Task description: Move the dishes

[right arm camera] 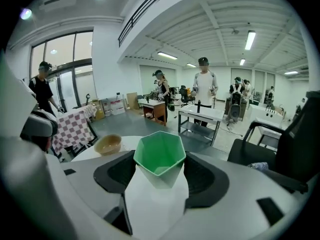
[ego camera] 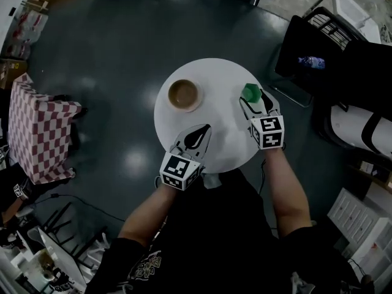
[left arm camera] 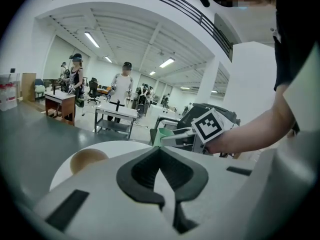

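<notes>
At the tabletop's (ego camera: 220, 78) near edge, the left gripper (ego camera: 203, 130) hovers with its jaws pressed together, holding nothing. A brown bowl (ego camera: 184, 95) sits toward the left edge. At the right edge, the right gripper (ego camera: 254, 101) clamps a green cup (ego camera: 250, 92).

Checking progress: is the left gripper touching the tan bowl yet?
Apart. The head view shows bare white table between the left gripper's closed tips and the tan bowl; the right gripper holds the green cup.
</notes>
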